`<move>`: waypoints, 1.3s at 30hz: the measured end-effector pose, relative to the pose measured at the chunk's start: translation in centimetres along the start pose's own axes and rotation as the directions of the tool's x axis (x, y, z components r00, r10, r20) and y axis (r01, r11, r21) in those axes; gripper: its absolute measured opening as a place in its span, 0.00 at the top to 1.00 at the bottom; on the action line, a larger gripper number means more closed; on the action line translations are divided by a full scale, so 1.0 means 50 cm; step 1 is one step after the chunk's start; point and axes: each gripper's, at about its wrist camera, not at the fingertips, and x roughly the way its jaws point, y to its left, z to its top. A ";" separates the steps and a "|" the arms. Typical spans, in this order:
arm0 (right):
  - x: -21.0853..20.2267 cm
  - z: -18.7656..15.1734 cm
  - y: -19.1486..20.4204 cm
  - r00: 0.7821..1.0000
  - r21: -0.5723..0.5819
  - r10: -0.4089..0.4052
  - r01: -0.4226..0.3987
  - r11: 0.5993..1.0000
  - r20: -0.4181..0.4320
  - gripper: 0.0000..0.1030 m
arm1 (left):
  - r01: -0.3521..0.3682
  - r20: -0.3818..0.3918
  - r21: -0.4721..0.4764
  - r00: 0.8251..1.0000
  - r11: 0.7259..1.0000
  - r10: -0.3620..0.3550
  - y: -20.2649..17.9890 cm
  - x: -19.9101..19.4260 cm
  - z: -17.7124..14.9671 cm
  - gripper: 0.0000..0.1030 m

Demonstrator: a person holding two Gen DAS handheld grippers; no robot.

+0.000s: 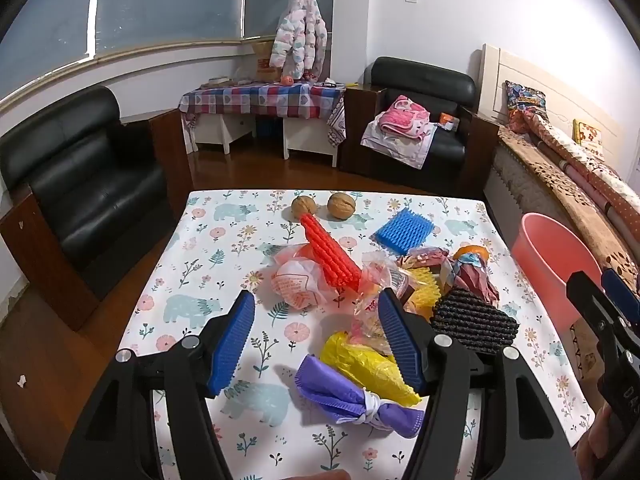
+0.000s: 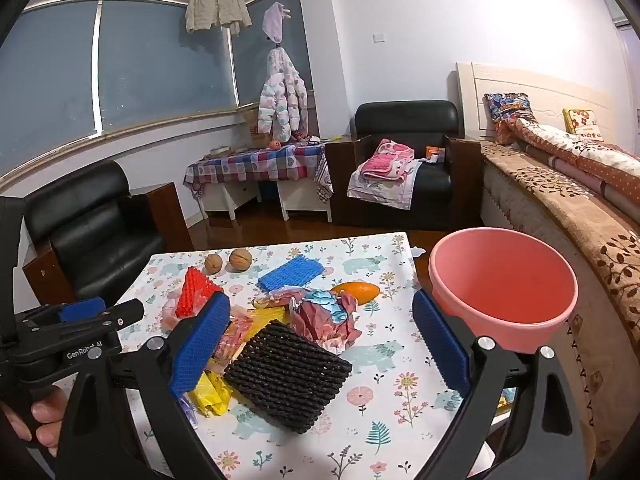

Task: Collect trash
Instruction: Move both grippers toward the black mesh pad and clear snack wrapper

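Purple bag (image 1: pixel 356 400) and yellow bag (image 1: pixel 364 364) sit under my left gripper (image 1: pixel 316 344), fingers released, nothing held | right gripper (image 2: pixel 320 344) spread wide over black foam net (image 2: pixel 288 372), empty | pink bin (image 2: pixel 504 280) off table (image 2: pixel 400 400) edge, right | I'd take the net first: close squarely across its edges, lift clear, carry right.

We've got two black plastic grippers, left gripper (image 1: pixel 316 344) and right gripper (image 2: pixel 320 348), with ribbed blue pads (image 2: pixel 198 346), silver screws and white "GenRobot AI" lettering.
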 end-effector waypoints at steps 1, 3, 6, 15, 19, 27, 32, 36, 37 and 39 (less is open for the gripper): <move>0.001 0.000 -0.002 1.000 0.000 -0.003 0.003 1.000 -0.002 0.10 | 0.000 0.000 0.000 1.000 1.000 0.000 0.000 0.000 0.000 0.38; 0.003 -0.001 -0.005 1.000 -0.002 -0.008 0.008 1.000 -0.006 0.10 | 0.010 0.000 -0.001 1.000 1.000 -0.010 -0.004 0.006 -0.003 0.38; 0.004 -0.001 -0.011 1.000 -0.005 -0.015 0.015 1.000 -0.011 0.10 | 0.033 0.003 -0.007 0.999 0.999 -0.033 -0.003 0.006 0.003 0.38; 0.023 -0.018 -0.019 0.998 -0.013 -0.036 0.036 0.999 -0.055 0.15 | 0.144 -0.005 -0.017 0.990 0.989 -0.144 0.029 0.017 -0.004 0.38; 0.034 -0.030 -0.018 0.995 -0.014 -0.020 0.019 1.000 -0.094 0.19 | 0.208 -0.026 0.021 0.978 0.978 -0.208 0.019 0.027 -0.011 0.39; 0.065 -0.061 -0.029 0.979 0.007 0.035 -0.034 0.999 -0.199 0.33 | 0.253 -0.117 0.026 0.962 0.967 -0.248 -0.010 0.092 -0.024 0.49; 0.090 -0.081 -0.041 0.960 0.055 0.079 -0.066 0.996 -0.270 0.38 | 0.263 -0.173 -0.023 0.949 0.964 -0.263 -0.003 0.141 -0.024 0.49; 0.107 -0.090 -0.045 0.944 0.084 0.112 -0.090 0.992 -0.311 0.41 | 0.280 -0.197 -0.037 0.939 0.959 -0.281 -0.002 0.168 -0.023 0.49; 0.111 -0.092 -0.046 0.940 0.090 0.119 -0.095 0.991 -0.319 0.42 | 0.288 -0.205 -0.040 0.935 0.957 -0.290 -0.004 0.177 -0.023 0.49; 0.118 -0.095 -0.044 0.932 0.105 0.135 -0.106 0.989 -0.336 0.42 | 0.303 -0.216 -0.041 0.928 0.952 -0.305 -0.007 0.187 -0.022 0.49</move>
